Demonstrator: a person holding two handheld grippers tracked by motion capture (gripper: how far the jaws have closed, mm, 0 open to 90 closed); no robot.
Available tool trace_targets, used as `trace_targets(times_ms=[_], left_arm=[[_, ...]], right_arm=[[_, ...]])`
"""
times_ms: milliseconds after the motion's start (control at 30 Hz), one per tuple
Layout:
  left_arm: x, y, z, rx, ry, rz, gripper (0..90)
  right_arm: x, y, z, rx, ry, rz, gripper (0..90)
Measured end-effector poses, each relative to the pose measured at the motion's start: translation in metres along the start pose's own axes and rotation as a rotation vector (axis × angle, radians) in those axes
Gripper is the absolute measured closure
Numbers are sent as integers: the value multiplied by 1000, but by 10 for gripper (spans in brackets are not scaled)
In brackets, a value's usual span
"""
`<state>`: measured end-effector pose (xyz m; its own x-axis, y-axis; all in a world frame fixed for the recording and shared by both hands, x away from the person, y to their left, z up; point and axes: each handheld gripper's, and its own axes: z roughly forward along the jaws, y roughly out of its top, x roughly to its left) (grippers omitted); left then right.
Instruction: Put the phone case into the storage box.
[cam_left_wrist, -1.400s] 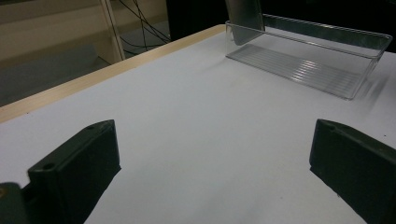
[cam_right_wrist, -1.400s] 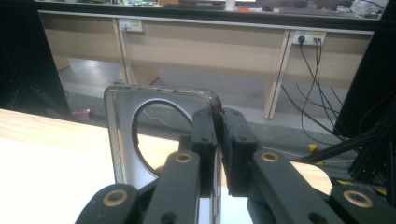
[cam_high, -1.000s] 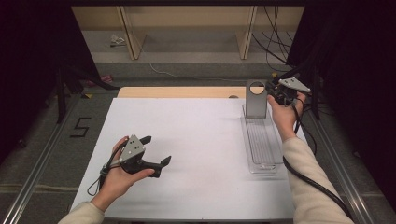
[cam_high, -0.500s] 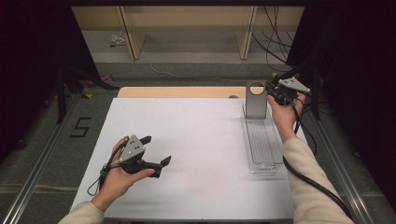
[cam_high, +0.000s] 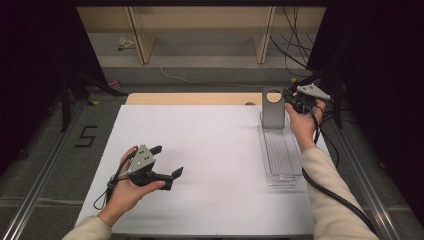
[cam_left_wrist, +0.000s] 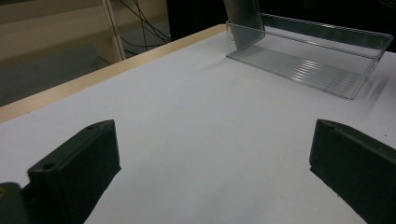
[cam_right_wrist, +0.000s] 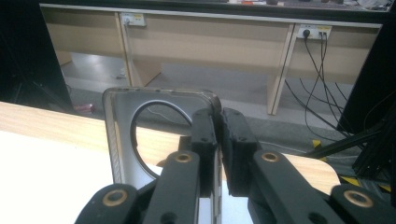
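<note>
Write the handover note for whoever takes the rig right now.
Right tongs: shut on the top edge of the grey metal plate, the one with a round hole, held upright at the far end of the clear tray.
Left tongs: open, holding nothing, low over the white table at its near left.
Done: plate gripped.
Left: whether the plate goes into or comes out of the tray cannot be told; finish that move, then release.

A single black digit "5" (cam_high: 86, 136) is marked on the grey floor (cam_high: 45, 165), left of the white desk (cam_high: 210, 150); it reads upright from the high view. No other text can be read.
</note>
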<state>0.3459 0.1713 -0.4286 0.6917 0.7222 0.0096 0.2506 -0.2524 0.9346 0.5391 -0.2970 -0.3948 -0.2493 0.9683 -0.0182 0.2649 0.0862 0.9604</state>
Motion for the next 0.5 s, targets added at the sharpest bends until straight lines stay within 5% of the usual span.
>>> trace_targets(times_ms=[500], left_arm=[[0, 0, 0, 0, 0, -2, 11]], right_arm=[[-2, -7, 5, 22, -12, -2, 866]])
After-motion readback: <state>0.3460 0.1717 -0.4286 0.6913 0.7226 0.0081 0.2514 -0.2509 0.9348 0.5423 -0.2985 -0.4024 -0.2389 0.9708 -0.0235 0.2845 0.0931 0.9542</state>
